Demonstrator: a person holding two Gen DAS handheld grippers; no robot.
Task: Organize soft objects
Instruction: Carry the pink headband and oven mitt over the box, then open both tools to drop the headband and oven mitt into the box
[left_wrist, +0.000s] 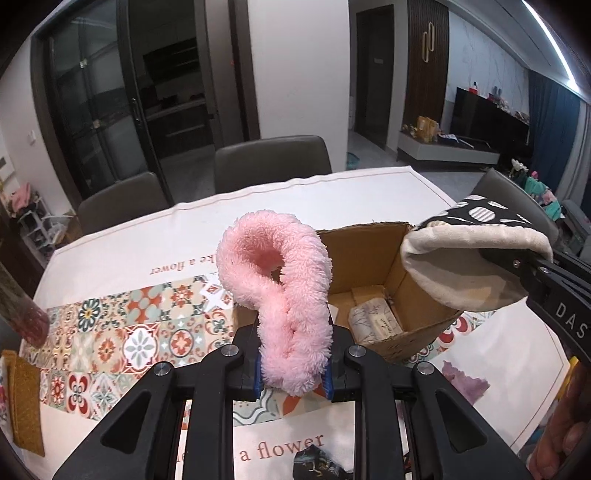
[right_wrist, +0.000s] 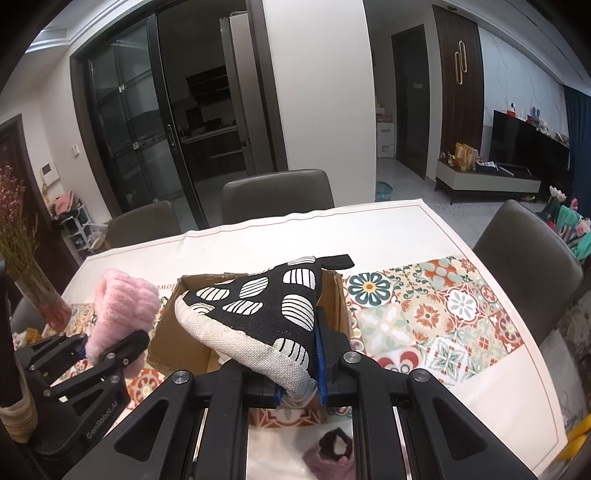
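My left gripper (left_wrist: 293, 373) is shut on a fluffy pink fabric loop (left_wrist: 280, 280), held above the table just left of an open cardboard box (left_wrist: 391, 258). It also shows in the right wrist view (right_wrist: 122, 314). My right gripper (right_wrist: 299, 387) is shut on a black oven mitt with white striped ovals and a beige lining (right_wrist: 258, 310), held over the box (right_wrist: 166, 332). The mitt shows at the right of the left wrist view (left_wrist: 472, 258). A pale printed packet (left_wrist: 373, 321) lies inside the box.
The table (right_wrist: 406, 236) has a white cloth with a patterned tile runner. A purple soft item (right_wrist: 332, 454) and a dark patterned cloth (left_wrist: 317, 465) lie near the front edge. A mustard cloth (left_wrist: 26, 402) lies at the left. A vase of dried flowers (right_wrist: 33, 295) stands far left. Chairs surround the table.
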